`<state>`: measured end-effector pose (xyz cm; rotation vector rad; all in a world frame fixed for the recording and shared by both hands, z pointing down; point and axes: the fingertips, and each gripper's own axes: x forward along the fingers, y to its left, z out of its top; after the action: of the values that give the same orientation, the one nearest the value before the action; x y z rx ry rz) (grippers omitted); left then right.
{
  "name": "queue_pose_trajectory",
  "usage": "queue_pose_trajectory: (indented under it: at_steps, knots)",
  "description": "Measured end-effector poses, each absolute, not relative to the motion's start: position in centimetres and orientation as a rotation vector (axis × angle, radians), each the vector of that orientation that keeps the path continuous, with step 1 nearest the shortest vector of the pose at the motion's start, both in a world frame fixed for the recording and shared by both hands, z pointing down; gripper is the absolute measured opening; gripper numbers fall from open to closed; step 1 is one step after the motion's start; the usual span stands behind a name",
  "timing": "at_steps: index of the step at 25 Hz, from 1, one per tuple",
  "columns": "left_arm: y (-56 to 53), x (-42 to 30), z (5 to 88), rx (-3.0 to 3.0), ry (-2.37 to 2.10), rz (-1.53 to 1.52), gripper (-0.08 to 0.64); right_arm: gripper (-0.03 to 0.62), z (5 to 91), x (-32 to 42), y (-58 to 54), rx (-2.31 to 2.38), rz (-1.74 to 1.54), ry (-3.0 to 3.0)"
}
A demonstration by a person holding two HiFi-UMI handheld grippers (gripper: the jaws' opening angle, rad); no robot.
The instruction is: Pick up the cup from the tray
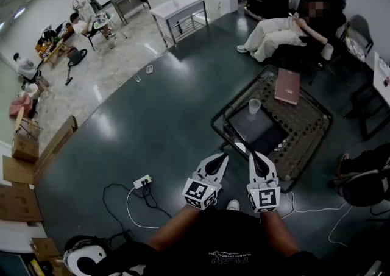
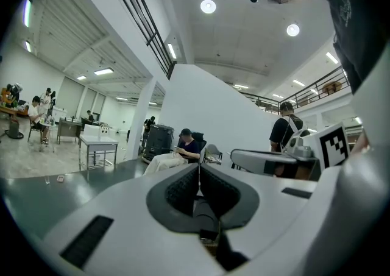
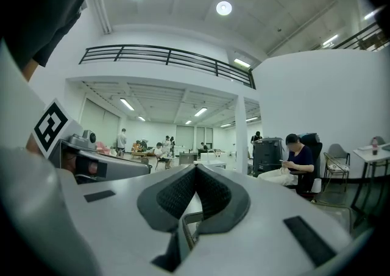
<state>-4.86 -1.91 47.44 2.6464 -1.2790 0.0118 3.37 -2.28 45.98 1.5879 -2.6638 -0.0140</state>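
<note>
Two hand-held grippers are held side by side, both clenched with nothing between the jaws. On the left hand-held gripper (image 1: 220,160), the dark ribbed pads (image 2: 181,191) meet along a single line. The right hand-held gripper (image 1: 254,159) is pressed together in the same way and is empty. The cup (image 1: 254,106) is small, pale and translucent, and stands upright with its mouth open upward. It is straight ahead of the right hand-held gripper, well apart from it, at the far edge of a dark rectangular tray (image 1: 262,131). The tray rests on a low worktop (image 1: 311,125) with a black frame and patterned top, ahead of both jaw tips. A reddish-brown book (image 1: 287,86) lies beyond the cup, to its right. Neither hand-held gripper touches the cup.
</note>
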Motion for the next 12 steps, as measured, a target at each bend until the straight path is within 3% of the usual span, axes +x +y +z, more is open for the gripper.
queue_pose_trajectory:
  at_steps: [12]
  knots:
    - [-9.9,-8.3,47.9,2.686,-1.19,0.039,0.011,-0.003,46.5,0.2,-9.6,1.664,0.008,-2.594]
